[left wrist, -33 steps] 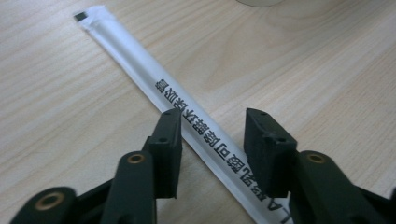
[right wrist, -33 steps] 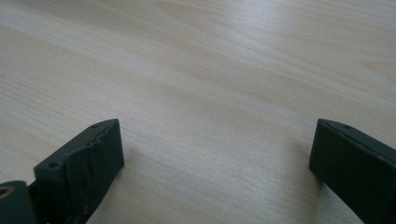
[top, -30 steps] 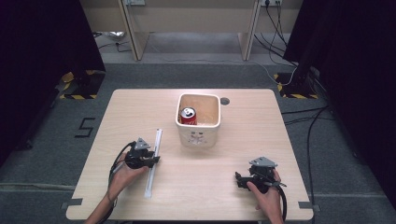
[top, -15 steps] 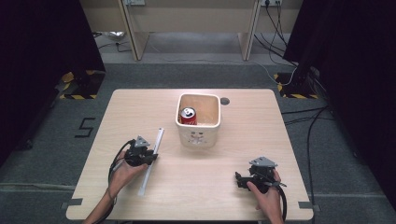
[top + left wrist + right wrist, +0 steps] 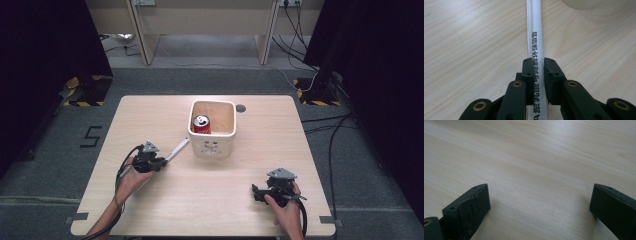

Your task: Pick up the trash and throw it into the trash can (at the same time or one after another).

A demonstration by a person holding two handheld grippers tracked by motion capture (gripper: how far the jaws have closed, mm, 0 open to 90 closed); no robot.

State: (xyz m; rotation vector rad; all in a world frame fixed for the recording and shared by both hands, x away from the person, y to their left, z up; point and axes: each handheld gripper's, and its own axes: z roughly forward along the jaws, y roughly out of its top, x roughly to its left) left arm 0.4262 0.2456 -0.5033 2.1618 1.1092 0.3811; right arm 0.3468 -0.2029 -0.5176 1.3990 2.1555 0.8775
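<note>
Working across the pale wooden counter (image 5: 150, 115), we have a white square tub (image 5: 212, 131) standing near its far middle, with a red drink can (image 5: 202, 123) upright inside against the tub's left wall. Next in size come our two hands: our left gripper (image 5: 161, 162) sits left of the tub on the near half, and our right gripper (image 5: 257, 193) rests toward the near right corner, well apart from everything. Smallest is the thing we are handling, a paper-wrapped straw (image 5: 535, 45), white with dark printed characters, which runs from our left gripper slantwise toward the tub's near left corner, its far tip stopping just short of it.

Our left gripper's jaws have just been closing, and the left gripper view has them pinched on the straw, one pad on each side of the wrapper, so we judge it grasped. Our right gripper stands wide apart over bare wood in its own view, with nothing between its jaws.

The step in hand, as we read it, is securing the straw so it can be lifted, likely toward the tub. To do this well we should keep the squeeze gentle, since a paper straw will flatten or kink under hard pressure. We hold it away from its middle, so the long free end may droop or swing; a slow, level lift should keep it from snagging on the tub's rim.
</note>
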